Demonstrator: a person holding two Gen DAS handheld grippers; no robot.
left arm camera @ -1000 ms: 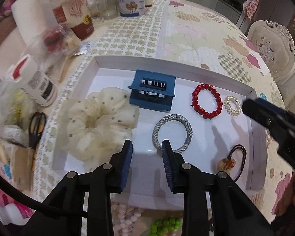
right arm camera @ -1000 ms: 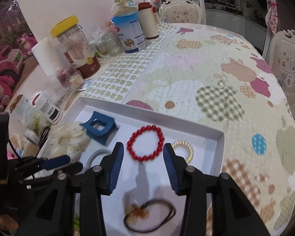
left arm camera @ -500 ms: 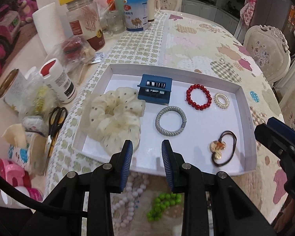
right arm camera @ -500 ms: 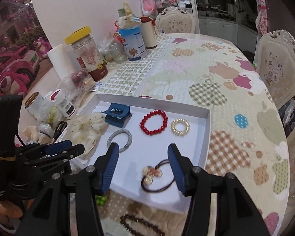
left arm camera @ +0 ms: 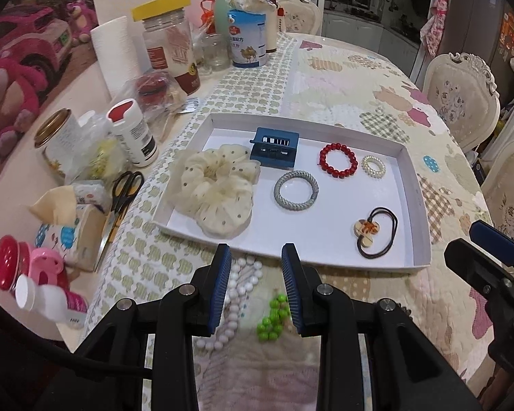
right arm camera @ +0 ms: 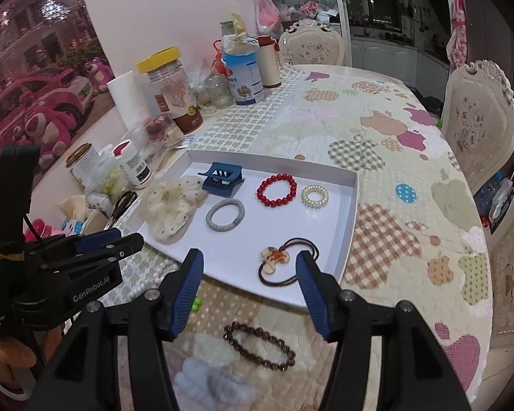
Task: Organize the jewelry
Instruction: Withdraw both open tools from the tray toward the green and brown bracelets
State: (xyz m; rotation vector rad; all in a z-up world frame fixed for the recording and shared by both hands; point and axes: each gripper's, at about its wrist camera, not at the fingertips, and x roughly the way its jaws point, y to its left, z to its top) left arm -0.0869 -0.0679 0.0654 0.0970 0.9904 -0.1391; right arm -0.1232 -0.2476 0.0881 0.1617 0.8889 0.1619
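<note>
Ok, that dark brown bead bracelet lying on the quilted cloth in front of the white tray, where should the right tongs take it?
Come straight down on the dark brown bead bracelet, which lies flat as an open loop. Straddle one arc, one finger inside the ring and one outside, on the near side, away from the white tray.

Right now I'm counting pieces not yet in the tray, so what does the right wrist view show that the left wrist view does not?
Only the right wrist view: a dark brown bead bracelet and a fluffy pale blue scrunchie on the quilted cloth.
Only the left wrist view: a white bead strand's full length and a whole cluster of green beads.
Both: the white cardboard tray with the red bead bracelet, silver woven ring, blue claw clip and cream dotted scrunchie.
</note>
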